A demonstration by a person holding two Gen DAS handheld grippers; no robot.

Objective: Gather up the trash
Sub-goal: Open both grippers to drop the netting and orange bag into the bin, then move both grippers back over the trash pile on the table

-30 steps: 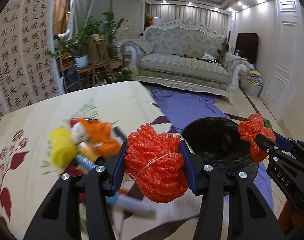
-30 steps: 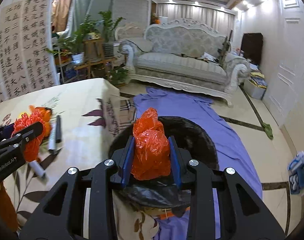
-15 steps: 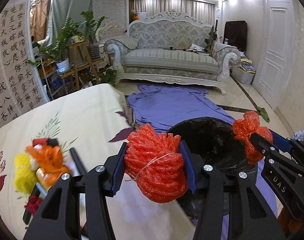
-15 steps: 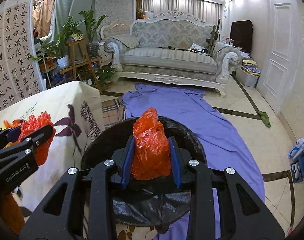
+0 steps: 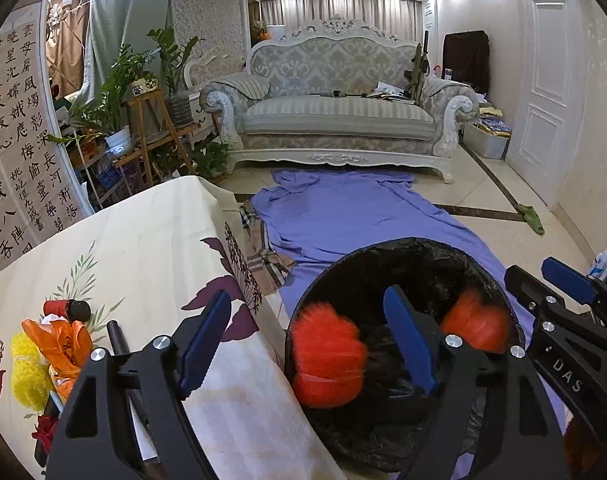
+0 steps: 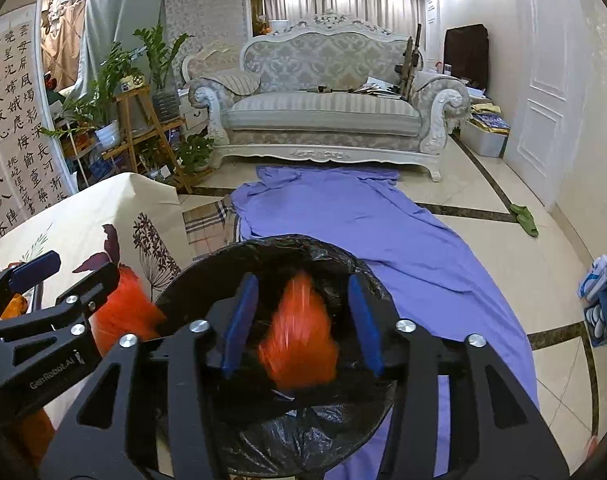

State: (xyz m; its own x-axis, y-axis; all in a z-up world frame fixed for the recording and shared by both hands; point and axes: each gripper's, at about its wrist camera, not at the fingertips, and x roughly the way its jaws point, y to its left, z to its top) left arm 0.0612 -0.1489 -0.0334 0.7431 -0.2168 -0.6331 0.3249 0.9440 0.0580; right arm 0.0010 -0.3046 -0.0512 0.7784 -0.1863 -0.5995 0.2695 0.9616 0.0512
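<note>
A black-lined trash bin [image 5: 483, 264] stands on the floor beside the table; it also shows in the right wrist view [image 6: 207, 264]. My left gripper [image 5: 307, 344] is open above the bin's left rim. The red net ball [image 5: 329, 360], blurred, falls free between its fingers into the bin. My right gripper [image 6: 299, 324] is open over the bin. The orange plastic bag [image 6: 299, 344], blurred, falls free between its fingers; it also shows in the left wrist view [image 5: 475, 324]. More trash lies on the table: an orange wrapper [image 5: 63, 340] and a yellow net ball [image 5: 29, 376].
The table has a cream floral cloth [image 5: 143, 248]. A dark marker [image 5: 117, 338] and a red-capped tube [image 5: 67, 309] lie by the trash. A purple sheet [image 5: 343, 208] covers the floor before a sofa [image 5: 335, 112]. Plants on stands [image 5: 143, 112] are at the left.
Both grippers have opened over the bin. The red net ball and the orange bag have left the fingers and are dropping into the bin. Both grippers moved right, away from the table.
</note>
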